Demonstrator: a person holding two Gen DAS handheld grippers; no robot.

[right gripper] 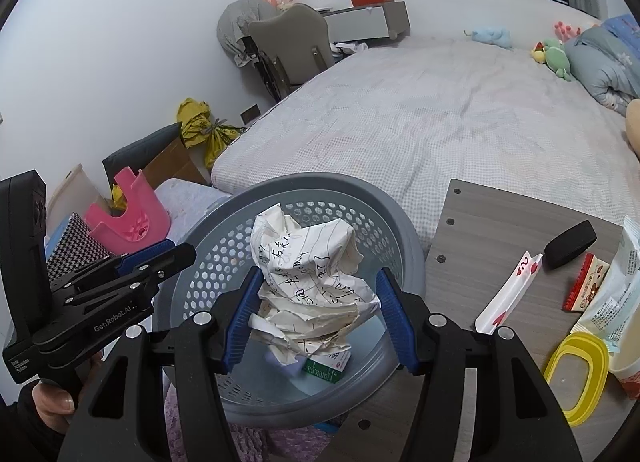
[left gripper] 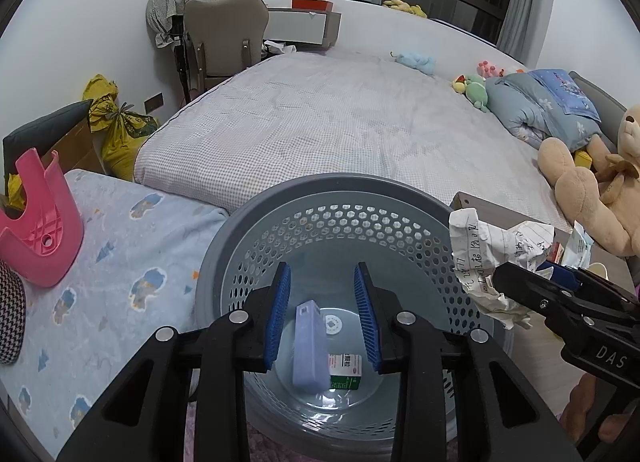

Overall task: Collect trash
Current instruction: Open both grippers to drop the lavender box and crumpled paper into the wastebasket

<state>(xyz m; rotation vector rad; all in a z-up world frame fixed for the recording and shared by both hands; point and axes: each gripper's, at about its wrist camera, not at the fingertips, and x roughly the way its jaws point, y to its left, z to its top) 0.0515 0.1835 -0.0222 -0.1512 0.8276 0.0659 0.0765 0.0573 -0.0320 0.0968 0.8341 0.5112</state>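
A grey perforated bin [left gripper: 224, 246] stands below both grippers. On its floor lie a lilac box [left gripper: 308, 346], leaning, and a green-and-white carton [left gripper: 346, 372]. My left gripper [left gripper: 323, 314] hangs over the bin's mouth, open; the lilac box shows in the gap below and touches neither pad. In the right wrist view my right gripper [right gripper: 320, 318] is shut on a crumpled sheet of written paper [right gripper: 312, 274], held above the bin [right gripper: 224, 205]. The left wrist view shows that paper [left gripper: 492, 258] and the right gripper [left gripper: 516, 274] at the bin's right rim. The left gripper [right gripper: 176, 252] is at the left.
A grey wooden table [right gripper: 472, 229] right of the bin holds a heart-printed packet [right gripper: 508, 294], a black case [right gripper: 570, 246], a red wrapper [right gripper: 586, 282], a yellow lid [right gripper: 576, 378] and a wipes pack [right gripper: 616, 290]. A bed [right gripper: 420, 109] lies behind. A pink stool [left gripper: 40, 238] sits at left.
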